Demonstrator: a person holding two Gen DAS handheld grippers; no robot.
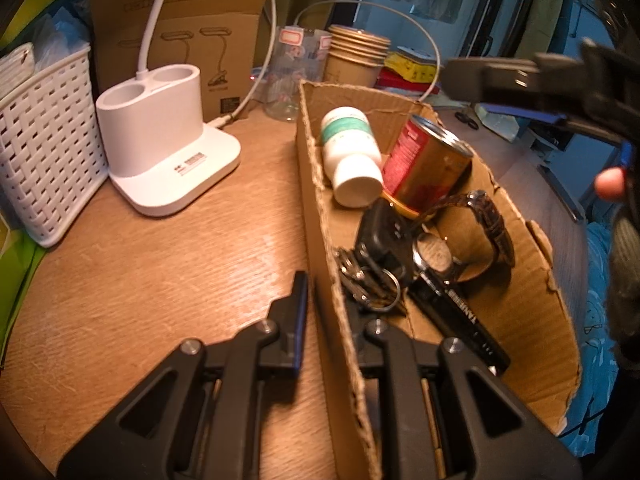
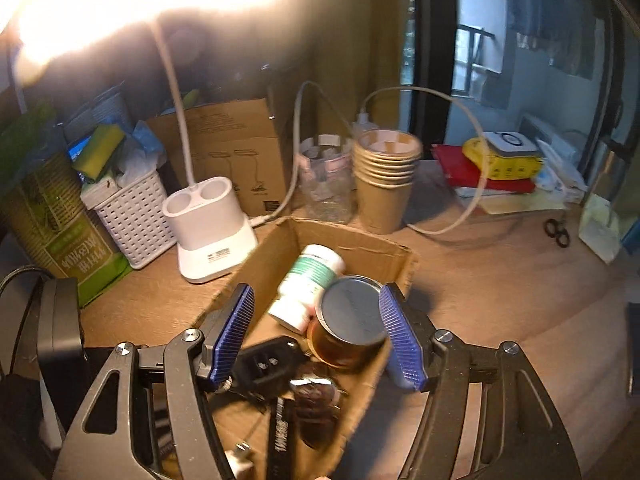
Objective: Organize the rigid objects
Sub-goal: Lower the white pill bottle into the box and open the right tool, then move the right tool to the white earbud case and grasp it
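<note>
Torn brown cardboard box (image 1: pixel 532 280) wall pinched by left gripper (image 1: pixel 320 312), fingers nearly together astride it, so box is being steadied. Right gripper (image 2: pixel 316 332) held above box, blue ribbed pads (image 2: pixel 236 332) wide apart, nothing clamped. Just ahead of it inside box: red-and-gold tin can (image 2: pixel 348 328), white pill bottle with green label (image 2: pixel 308 284), black car key (image 1: pixel 380 240), brown-strap wristwatch (image 1: pixel 472 232) (pretty packed already). Judged: placing step mostly done. Next move probably calls for right gripper to be lifted clear without can being knocked.

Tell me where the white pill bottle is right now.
The white pill bottle lies on its side at the far end of the cardboard box, cap toward the camera in the left wrist view, against the left of the red-labelled can.
</note>
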